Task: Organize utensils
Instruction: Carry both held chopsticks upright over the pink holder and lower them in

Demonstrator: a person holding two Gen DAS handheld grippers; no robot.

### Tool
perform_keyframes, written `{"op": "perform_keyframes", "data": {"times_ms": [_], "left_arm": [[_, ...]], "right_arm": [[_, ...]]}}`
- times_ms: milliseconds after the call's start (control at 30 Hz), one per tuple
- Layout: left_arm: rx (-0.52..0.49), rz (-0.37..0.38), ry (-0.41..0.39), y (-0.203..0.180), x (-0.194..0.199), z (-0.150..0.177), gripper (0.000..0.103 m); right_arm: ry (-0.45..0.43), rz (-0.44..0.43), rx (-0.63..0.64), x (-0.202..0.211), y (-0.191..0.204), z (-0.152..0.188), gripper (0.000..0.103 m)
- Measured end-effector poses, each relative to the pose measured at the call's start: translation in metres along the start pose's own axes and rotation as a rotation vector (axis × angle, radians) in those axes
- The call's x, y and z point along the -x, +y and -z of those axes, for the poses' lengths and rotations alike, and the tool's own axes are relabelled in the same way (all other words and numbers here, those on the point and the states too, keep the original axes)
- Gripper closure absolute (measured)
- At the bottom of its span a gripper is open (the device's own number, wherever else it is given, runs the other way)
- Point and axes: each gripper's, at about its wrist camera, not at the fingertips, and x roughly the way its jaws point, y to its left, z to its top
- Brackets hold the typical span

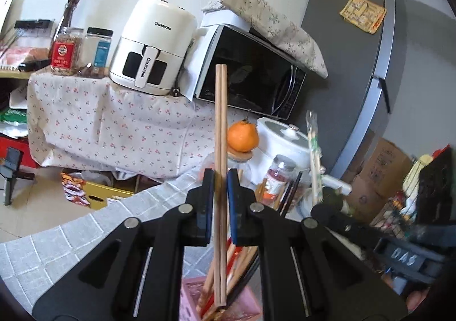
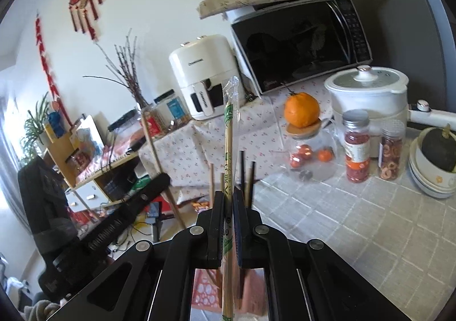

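Note:
In the left wrist view my left gripper (image 1: 220, 175) is shut on a pair of plain wooden chopsticks (image 1: 220, 121) that stand upright. Their lower ends sit in a pink holder (image 1: 189, 296) with several other chopsticks. In the right wrist view my right gripper (image 2: 228, 198) is shut on plastic-wrapped bamboo chopsticks (image 2: 230, 132), also upright. Below it the pink holder (image 2: 203, 289) shows with dark and wooden chopsticks (image 2: 247, 178). The wrapped pair and the right gripper body also show at the right of the left wrist view (image 1: 313, 155).
The table has a grey checked cloth (image 2: 342, 221). On it stand a glass jar topped by an orange (image 2: 302, 110), two snack jars (image 2: 356, 150), a white cooker (image 2: 370, 93) and stacked bowls (image 2: 430, 175). A microwave (image 2: 302, 44) and air fryer (image 2: 202, 75) stand behind.

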Motion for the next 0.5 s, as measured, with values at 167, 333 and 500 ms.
{"op": "perform_keyframes", "data": {"times_ms": [167,333,500], "left_arm": [[-0.063,-0.020,0.052,-0.004,-0.009,0.020,0.092],[-0.096,-0.025,0.071,-0.007,-0.010,0.033,0.092],[-0.057,-0.006,0.134,0.002,-0.014,0.039,0.092]], "right_arm": [[-0.021,-0.007,0.029,-0.008,0.009,0.005,0.096],[-0.070,0.002,0.052,-0.014,0.015,0.014,0.095],[-0.078,0.019,0.084,-0.027,0.019,0.027,0.095]]}}
